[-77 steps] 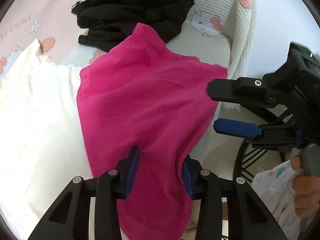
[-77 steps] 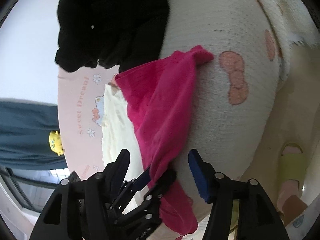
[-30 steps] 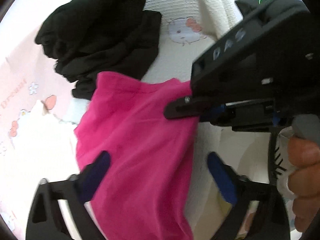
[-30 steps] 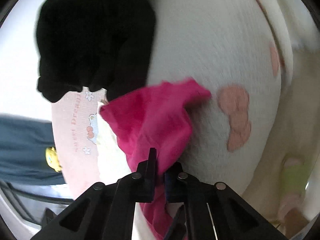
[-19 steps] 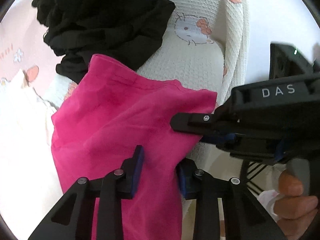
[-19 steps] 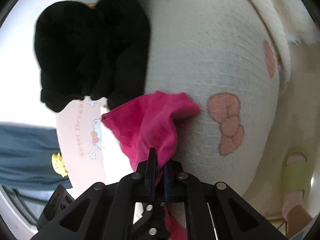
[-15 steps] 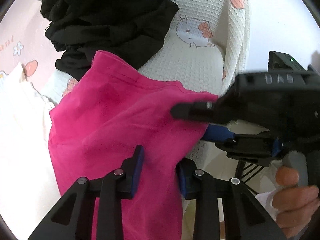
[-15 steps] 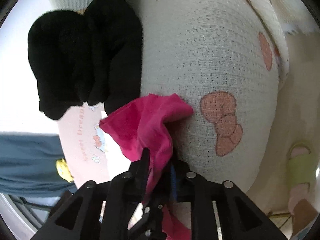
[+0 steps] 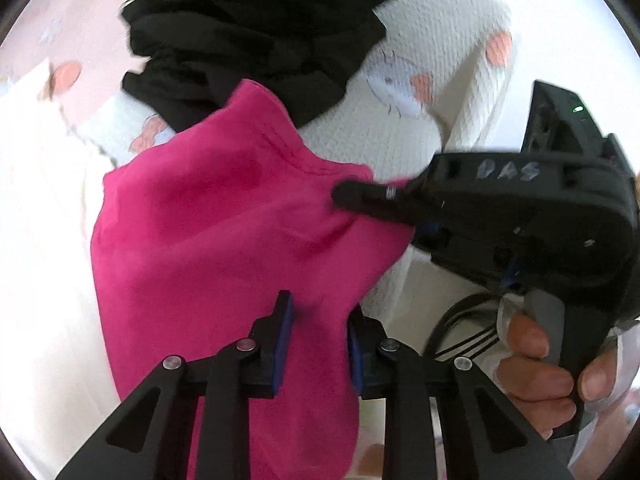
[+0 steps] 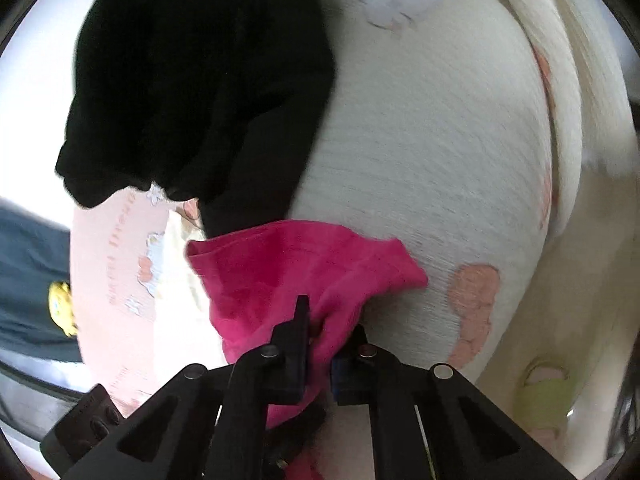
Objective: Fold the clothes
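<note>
One pink garment, a soft magenta knit with a stitched hem along its top edge, hangs between two grippers above the cream waffle-weave blanket. Its upper corner lies against the black clothes, and its lower part drapes down past the left gripper.

Two grippers, both on it. The left gripper points steeply down, blue pads drawn in narrow on a bunched fold of the pink cloth; its jaws have just been closing, with fabric between them and pinched. The right gripper comes in from the right in the left wrist view, its black finger lying flat across the garment's right edge; from its own camera the jaws are squeezed nearly together with pink cloth caught between them. One hand shows, fingers curled round the right gripper's grey handle.

One heap of black clothes, matte and crumpled, sits at the top of the blanket. The blanket itself is ribbed, printed with peach bows and a cartoon cat face. To the left lies one pale pink sheet with small flowers and lettering, and one creamy white garment, smooth and flat, just beside the pink one.
</note>
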Available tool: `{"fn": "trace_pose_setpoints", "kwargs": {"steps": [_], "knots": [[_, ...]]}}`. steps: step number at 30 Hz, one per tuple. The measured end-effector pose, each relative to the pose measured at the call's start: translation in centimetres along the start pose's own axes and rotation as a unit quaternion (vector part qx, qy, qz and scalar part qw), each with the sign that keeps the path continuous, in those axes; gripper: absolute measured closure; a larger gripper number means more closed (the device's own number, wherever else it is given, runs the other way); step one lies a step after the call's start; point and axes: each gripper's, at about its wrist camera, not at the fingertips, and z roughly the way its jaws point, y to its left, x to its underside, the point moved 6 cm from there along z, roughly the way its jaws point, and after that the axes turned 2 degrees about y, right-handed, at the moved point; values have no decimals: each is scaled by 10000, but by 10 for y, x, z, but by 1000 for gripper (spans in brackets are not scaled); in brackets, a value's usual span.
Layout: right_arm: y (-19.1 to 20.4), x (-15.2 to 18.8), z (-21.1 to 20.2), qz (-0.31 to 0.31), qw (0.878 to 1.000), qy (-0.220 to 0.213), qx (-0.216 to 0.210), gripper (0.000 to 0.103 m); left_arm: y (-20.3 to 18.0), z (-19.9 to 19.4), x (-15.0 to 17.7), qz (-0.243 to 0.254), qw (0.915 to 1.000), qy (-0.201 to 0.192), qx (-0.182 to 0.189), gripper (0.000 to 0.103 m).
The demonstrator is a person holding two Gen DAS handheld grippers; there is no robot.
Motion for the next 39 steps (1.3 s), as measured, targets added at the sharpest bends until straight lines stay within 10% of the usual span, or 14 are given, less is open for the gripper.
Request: {"fn": "trace_pose_setpoints", "kwargs": {"steps": [6, 19, 21, 24, 39], "knots": [[68, 11, -8, -1262, 9916, -112, 251, 97, 12, -24, 1, -615, 9961, -100, 621, 81], [116, 35, 4, -1556, 9875, -23, 234, 97, 41, -68, 14, -685, 9939, 7, 867, 80], [125, 38, 13, -1666, 9849, -51, 467, 97, 50, -74, 15, -781, 9932, 74, 857, 69], [132, 47, 23, -1940, 9771, -124, 867, 97, 70, -88, 16, -1086, 9907, -38, 821, 26], [141, 102, 77, -2460, 9605, 954, 881, 97, 142, -117, 18, -1755, 9819, -250, 664, 26]]}}
